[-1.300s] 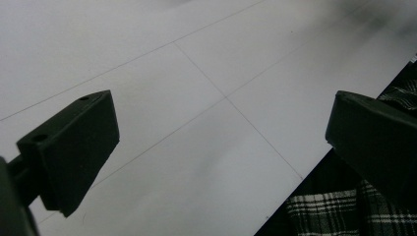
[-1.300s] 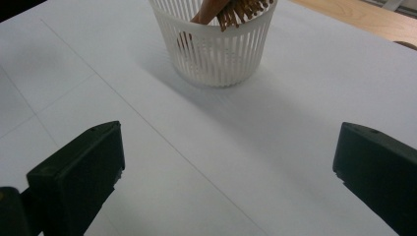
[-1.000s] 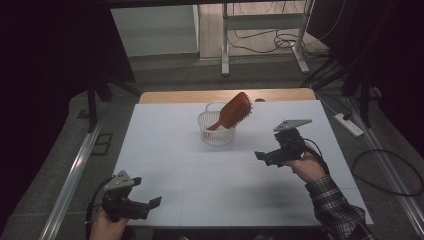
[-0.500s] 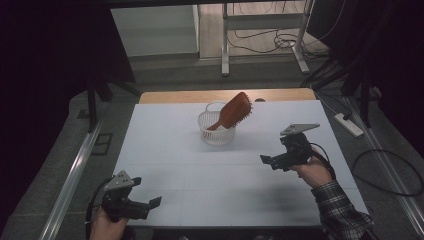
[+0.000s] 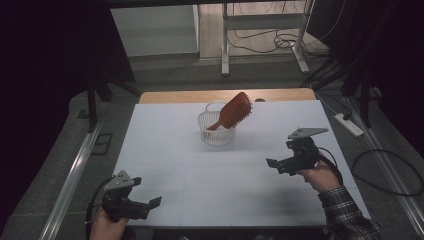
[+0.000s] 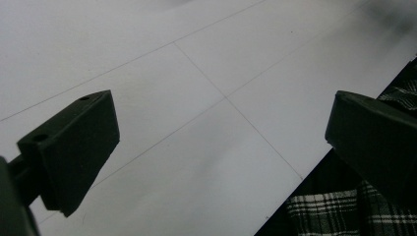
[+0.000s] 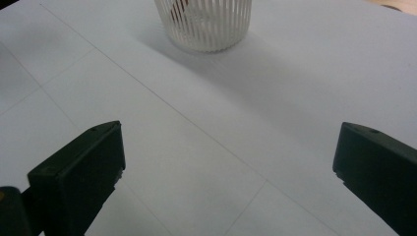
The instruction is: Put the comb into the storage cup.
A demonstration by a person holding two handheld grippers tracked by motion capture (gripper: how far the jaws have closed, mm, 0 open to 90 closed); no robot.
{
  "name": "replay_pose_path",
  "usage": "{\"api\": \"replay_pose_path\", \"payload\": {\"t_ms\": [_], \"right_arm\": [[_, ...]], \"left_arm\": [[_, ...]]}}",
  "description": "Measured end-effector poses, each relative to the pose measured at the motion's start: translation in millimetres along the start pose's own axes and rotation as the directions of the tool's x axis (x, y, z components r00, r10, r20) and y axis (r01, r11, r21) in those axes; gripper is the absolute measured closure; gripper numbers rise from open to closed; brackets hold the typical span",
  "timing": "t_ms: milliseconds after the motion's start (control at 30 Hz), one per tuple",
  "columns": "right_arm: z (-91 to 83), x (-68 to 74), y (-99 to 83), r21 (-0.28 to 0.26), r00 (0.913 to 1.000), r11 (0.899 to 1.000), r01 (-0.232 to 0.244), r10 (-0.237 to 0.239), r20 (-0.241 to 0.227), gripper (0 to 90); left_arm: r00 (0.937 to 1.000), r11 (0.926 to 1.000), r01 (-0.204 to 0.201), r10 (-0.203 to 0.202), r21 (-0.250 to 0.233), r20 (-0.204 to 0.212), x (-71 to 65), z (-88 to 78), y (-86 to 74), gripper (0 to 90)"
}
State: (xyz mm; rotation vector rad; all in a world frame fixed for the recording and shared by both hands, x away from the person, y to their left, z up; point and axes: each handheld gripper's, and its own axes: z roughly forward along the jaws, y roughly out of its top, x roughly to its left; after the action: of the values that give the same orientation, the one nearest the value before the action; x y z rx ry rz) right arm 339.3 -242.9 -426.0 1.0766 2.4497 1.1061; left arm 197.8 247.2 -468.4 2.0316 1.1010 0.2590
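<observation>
Both the left gripper (image 5: 152,202) and right gripper (image 5: 272,164) gape empty; hairbrush (image 5: 234,112) stands tilted in white basket (image 5: 216,134).

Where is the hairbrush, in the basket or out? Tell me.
In: the hairbrush stands handle-down in the white basket, head leaning over the rim.

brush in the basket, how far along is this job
Done, it seems: the brush stands tilted in the white basket, handle down, head leaning over the rim. In hand: nothing. The right gripper is open and apart from the basket, with bare table between its fingers. The left gripper is open near the front edge. Left: probably nothing.
</observation>
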Motion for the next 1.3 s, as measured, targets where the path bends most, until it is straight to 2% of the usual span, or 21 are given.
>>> {"api": "replay_pose_path", "payload": {"t_ms": [600,800,1300], "right_arm": [[-12.3,-2.6,-16.0,0.001,0.9998,1.000,-0.020,0.019,0.007,0.0],[-16.4,-4.2,-21.4,0.000,0.9990,0.999,-0.045,0.045,0.010,0.0],[-26.6,-3.6,-33.8,0.005,0.9990,0.999,-0.043,0.043,0.015,0.0]], "left_arm": [[1.0000,1.0000,0.000,0.000,0.001,-0.001,-0.1,0.1,0.1,0.8],[1.0000,1.0000,0.004,-0.004,-0.001,-0.001,0.0,0.2,0.1,0.8],[1.0000,1.0000,0.006,-0.006,-0.003,0.003,0.6,0.0,0.0,0.8]]}}
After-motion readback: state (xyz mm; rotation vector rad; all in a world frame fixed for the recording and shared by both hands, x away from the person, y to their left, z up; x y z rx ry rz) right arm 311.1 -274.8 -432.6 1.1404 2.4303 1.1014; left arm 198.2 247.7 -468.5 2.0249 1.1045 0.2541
